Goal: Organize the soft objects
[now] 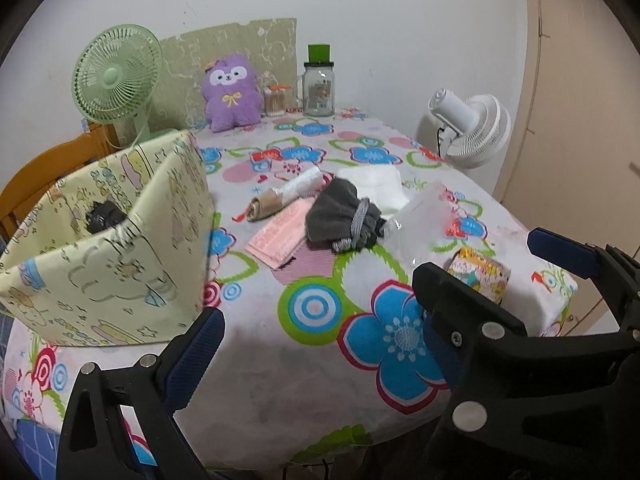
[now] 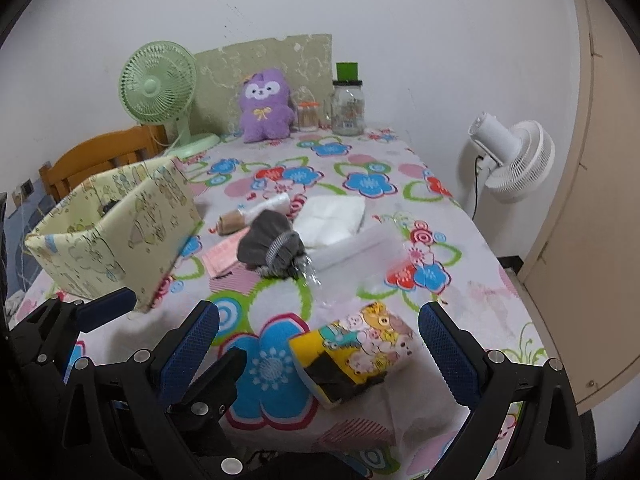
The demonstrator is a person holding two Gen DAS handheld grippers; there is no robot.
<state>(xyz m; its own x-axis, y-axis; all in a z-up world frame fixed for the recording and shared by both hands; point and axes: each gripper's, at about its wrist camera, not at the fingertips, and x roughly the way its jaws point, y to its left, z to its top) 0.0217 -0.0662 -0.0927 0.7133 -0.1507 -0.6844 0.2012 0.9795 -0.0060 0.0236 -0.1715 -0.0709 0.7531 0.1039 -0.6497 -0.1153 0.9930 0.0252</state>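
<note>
Both pairs of fingers (image 2: 448,348) stand wide apart, gripping nothing. The right gripper (image 2: 320,346) frames the cartoon pouch (image 2: 356,344) on the bench (image 2: 460,280); left gripper (image 1: 320,314) hovers beside the fabric box (image 1: 108,240), near the pouch.

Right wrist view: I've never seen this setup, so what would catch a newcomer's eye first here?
Probably the loud flower-print tablecloth over the whole table, and the purple plush toy sitting at the far edge against the wall beside a green fan. Nearer, a yellow cartoon-print pack lies between the open right gripper's blue fingers.
</note>
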